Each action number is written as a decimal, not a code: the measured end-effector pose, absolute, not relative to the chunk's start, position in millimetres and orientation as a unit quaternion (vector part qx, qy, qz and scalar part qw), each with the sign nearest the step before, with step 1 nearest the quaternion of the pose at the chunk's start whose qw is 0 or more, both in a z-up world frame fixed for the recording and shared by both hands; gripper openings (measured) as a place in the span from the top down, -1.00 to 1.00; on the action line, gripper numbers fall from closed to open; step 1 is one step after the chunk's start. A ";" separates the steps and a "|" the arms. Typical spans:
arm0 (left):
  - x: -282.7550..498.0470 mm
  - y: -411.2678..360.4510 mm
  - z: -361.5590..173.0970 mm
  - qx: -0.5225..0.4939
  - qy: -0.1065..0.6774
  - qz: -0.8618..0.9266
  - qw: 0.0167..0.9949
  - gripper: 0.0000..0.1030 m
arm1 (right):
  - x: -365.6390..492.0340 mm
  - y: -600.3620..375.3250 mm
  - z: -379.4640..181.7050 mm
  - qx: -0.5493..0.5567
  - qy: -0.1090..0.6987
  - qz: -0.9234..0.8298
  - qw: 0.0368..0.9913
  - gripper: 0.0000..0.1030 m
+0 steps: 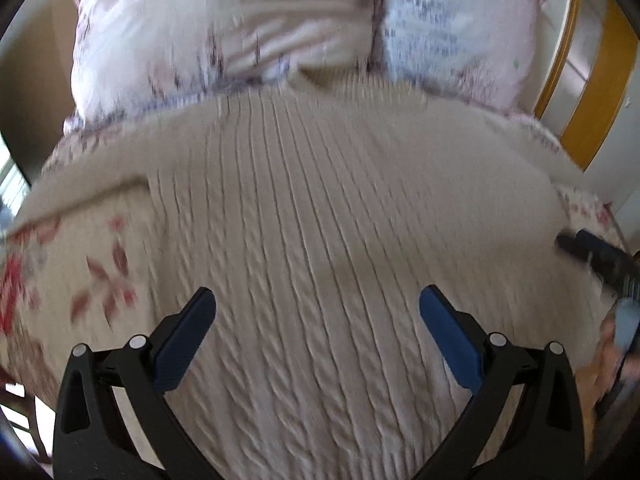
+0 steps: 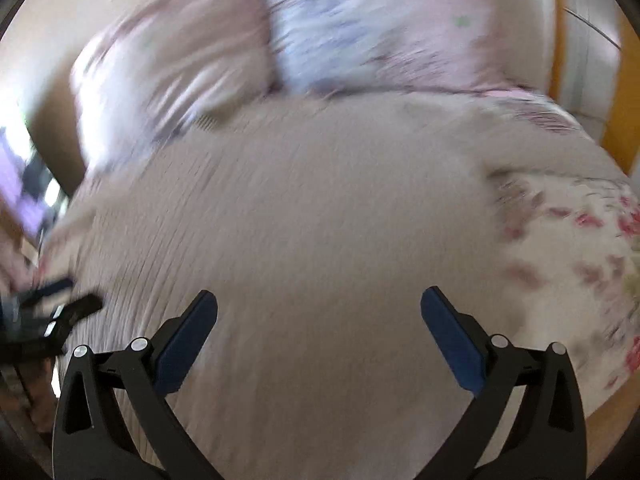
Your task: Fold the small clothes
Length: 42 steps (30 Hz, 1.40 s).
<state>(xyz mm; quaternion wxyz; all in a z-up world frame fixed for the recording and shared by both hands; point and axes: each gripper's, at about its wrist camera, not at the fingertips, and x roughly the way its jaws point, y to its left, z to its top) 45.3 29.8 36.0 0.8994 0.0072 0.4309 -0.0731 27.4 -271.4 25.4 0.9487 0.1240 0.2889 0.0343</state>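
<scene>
A cream cable-knit sweater [image 1: 320, 208] lies spread flat on a floral bedspread [image 1: 80, 264]; one sleeve runs out to the left. It also fills the right wrist view [image 2: 312, 216], blurred by motion. My left gripper [image 1: 318, 300] is open and empty, just above the lower middle of the sweater. My right gripper [image 2: 319, 300] is open and empty above the sweater too. The right gripper also shows at the right edge of the left wrist view [image 1: 592, 252]. The left gripper shows at the left edge of the right wrist view [image 2: 60, 300].
Two patterned pillows [image 1: 224, 28] lie at the head of the bed beyond the sweater's collar. A yellow and white wooden headboard or frame [image 1: 576, 76] stands at the far right. The bedspread's floral area [image 2: 576, 240] lies right of the sweater.
</scene>
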 end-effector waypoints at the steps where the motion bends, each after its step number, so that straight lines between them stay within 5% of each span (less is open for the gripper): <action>1: 50.7 32.9 41.4 0.011 0.423 -0.069 0.903 -0.97 | 36.9 -294.1 32.3 0.147 0.284 0.017 0.947 -0.97; 8: 94.2 38.6 56.9 0.021 0.415 -0.070 0.907 -0.97 | 89.2 -441.3 23.6 0.383 0.293 -0.064 0.874 -0.29; 18: 134.1 24.1 36.4 0.014 0.450 -0.096 0.887 -0.97 | 109.8 -513.8 -15.4 0.498 0.282 -0.112 0.812 -0.01; 24: 148.2 24.8 31.1 -0.005 0.457 -0.098 0.884 -0.97 | 114.1 -545.0 -23.0 0.530 0.248 -0.127 0.801 0.31; 29: 153.5 28.3 32.2 -0.026 0.445 -0.101 0.890 -0.97 | 115.1 -553.3 -26.2 0.515 0.240 -0.154 0.808 0.75; 42: 170.8 39.2 41.3 -0.074 0.429 -0.130 0.891 -0.97 | 117.5 -445.7 91.7 0.295 0.151 -0.047 0.942 0.81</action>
